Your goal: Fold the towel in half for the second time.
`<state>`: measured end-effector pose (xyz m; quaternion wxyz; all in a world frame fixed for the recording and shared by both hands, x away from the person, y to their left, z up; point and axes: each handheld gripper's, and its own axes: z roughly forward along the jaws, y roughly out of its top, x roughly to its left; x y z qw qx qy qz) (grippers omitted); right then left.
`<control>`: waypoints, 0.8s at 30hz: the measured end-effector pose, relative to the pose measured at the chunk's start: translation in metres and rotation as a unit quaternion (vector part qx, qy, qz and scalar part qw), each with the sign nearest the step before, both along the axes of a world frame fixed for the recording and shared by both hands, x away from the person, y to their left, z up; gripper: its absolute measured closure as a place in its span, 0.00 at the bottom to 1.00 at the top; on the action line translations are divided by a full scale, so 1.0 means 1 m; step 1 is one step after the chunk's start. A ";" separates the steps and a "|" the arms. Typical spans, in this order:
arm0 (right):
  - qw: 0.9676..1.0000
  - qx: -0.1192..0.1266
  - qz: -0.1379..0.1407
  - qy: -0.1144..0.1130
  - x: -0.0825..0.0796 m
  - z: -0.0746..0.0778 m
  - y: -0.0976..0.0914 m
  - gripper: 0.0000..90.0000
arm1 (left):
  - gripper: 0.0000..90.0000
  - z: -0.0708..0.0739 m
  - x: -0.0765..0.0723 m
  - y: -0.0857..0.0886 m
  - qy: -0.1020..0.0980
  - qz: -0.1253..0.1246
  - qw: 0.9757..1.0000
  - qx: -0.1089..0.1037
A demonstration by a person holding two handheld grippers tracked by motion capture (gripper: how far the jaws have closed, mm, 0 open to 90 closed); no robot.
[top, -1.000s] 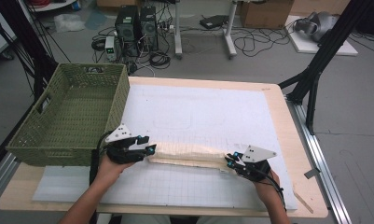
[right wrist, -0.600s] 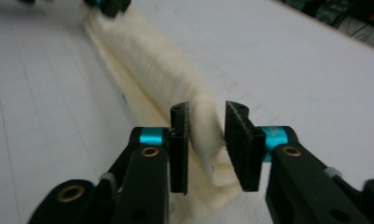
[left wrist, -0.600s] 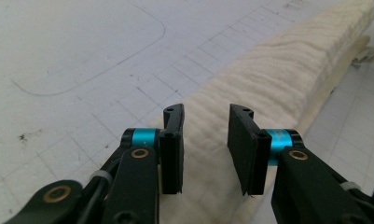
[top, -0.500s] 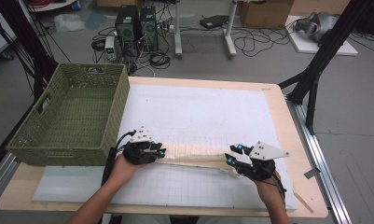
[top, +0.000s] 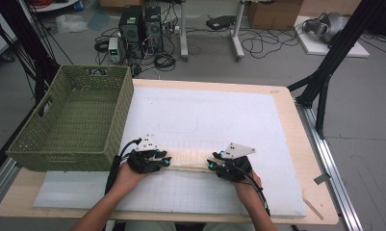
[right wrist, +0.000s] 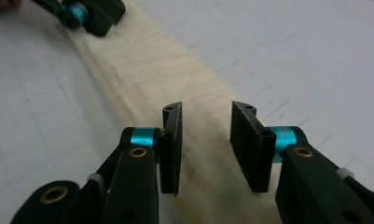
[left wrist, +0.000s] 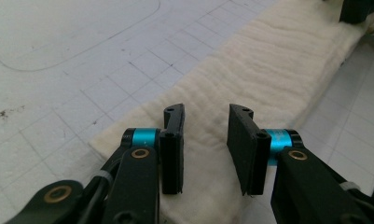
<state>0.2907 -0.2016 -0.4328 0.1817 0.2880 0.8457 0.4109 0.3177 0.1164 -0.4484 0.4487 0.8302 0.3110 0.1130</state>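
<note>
A cream cloth [top: 190,159], folded into a long strip, lies on the white mat near the front of the table. My left gripper [top: 165,161] sits at its left end. In the left gripper view the gripper [left wrist: 205,119] has just narrowed its jaws, which stand apart over the cloth [left wrist: 278,60] without pressing it. My right gripper [top: 212,165] is at the right end. After opening, my right gripper [right wrist: 205,116] has been closing its jaws a little, and a gap still shows over the cloth [right wrist: 142,65]. Each gripper view also shows the other gripper at the cloth's far end.
A green woven basket [top: 60,154] stands at the table's left, just beside my left hand. The white gridded mat [top: 219,110] covers most of the wooden table [top: 303,144]. Computers, cables and black stand legs are on the floor beyond.
My left gripper moved right and down onto the cloth's left end. My right gripper slid left along the cloth, so the two now stand closer together.
</note>
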 end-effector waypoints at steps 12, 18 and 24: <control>0.998 -0.026 -0.051 0.013 -0.012 -0.010 -0.051 0.73 | 0.72 -0.001 0.000 -0.001 -0.006 -0.002 1.000 0.009; 0.998 -0.025 -0.058 0.009 -0.012 -0.014 -0.059 0.73 | 0.72 -0.001 -0.001 0.000 -0.005 0.000 1.000 0.009; 0.998 -0.022 -0.062 0.008 -0.012 -0.015 -0.059 0.73 | 0.72 -0.001 -0.001 0.000 -0.004 0.003 1.000 0.008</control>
